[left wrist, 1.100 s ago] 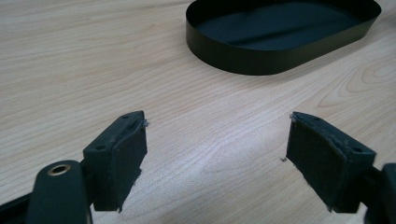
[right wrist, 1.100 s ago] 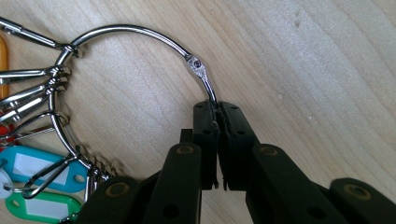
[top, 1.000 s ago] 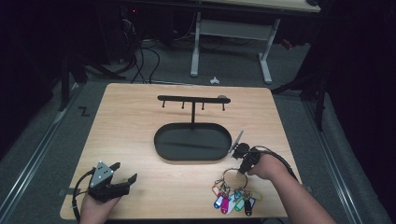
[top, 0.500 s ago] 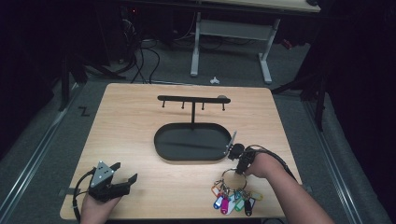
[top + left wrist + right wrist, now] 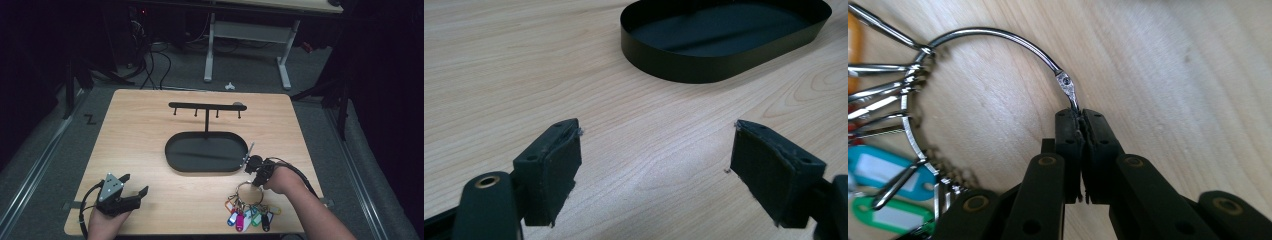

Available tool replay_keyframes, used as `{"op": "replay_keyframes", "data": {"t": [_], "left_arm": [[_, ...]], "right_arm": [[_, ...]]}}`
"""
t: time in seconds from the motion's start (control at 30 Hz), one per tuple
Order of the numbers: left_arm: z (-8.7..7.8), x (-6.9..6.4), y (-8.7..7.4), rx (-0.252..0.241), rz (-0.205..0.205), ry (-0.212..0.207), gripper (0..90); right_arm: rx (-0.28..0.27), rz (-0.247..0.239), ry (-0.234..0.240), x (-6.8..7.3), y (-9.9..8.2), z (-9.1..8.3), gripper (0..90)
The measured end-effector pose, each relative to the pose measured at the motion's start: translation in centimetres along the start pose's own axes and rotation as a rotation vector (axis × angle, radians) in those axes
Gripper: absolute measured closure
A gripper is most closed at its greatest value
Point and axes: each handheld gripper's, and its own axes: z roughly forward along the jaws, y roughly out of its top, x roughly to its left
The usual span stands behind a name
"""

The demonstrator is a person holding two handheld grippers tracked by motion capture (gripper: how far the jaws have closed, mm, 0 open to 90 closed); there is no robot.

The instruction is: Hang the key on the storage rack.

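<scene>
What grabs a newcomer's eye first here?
The right gripper, shut on the big metal key ring, at the table's near right edge, where bright key tags fan out. Next, the black oval tray at the centre with a hook rack rising behind it. The left gripper sits open at near left, holding nothing.

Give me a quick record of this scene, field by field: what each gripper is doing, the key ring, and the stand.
right gripper: shut on key ring, jaws just closed
key ring: flat on table, coloured tags attached
left gripper: jaws apart, nothing between them, near table's front left
key stand: upright, hooks bare
tray: black oval at stand's base, looks empty
table: light wood
</scene>
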Motion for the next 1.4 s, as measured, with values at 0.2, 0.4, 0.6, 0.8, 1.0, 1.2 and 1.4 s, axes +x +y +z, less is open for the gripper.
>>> {"op": "replay_keyframes", "data": {"t": [0.2, 0.4, 0.6, 0.8, 1.0, 1.2, 1.4], "left_arm": [[0.1, 0.1, 0.0, -0.005, 0.000, 0.003, 20.7], [0.0, 0.2, 0.1, -0.010, -0.005, 0.002, 20.7], [0.1, 0.1, 0.0, -0.003, -0.002, -0.010, 20.7], [0.0, 0.2, 0.0, -0.003, -0.003, -0.007, 20.7], [0.0, 0.2, 0.0, -0.006, -0.003, -0.007, 20.7], [-0.1, 0.2, 0.1, -0.007, -0.001, -0.008, 20.7], [-0.1, 0.3, 0.1, -0.010, -0.007, -0.007, 20.8]], "right_arm": [[-0.118, 0.042, 0.017, -0.5, -1.0, -4.2, 87.4], [-0.146, 0.053, 0.012, -0.7, -1.8, -7.4, 87.6], [-0.145, 0.059, -0.016, -0.5, -1.9, -9.3, 87.7], [-0.150, 0.055, -0.033, -0.5, -1.8, -11.2, 87.8], [-0.166, 0.063, -0.035, -0.6, -1.8, -13.0, 87.8], [-0.177, 0.065, -0.040, -0.9, -1.6, -14.6, 87.7], [-0.186, 0.067, -0.049, -0.8, -1.2, -16.0, 87.7]]}}
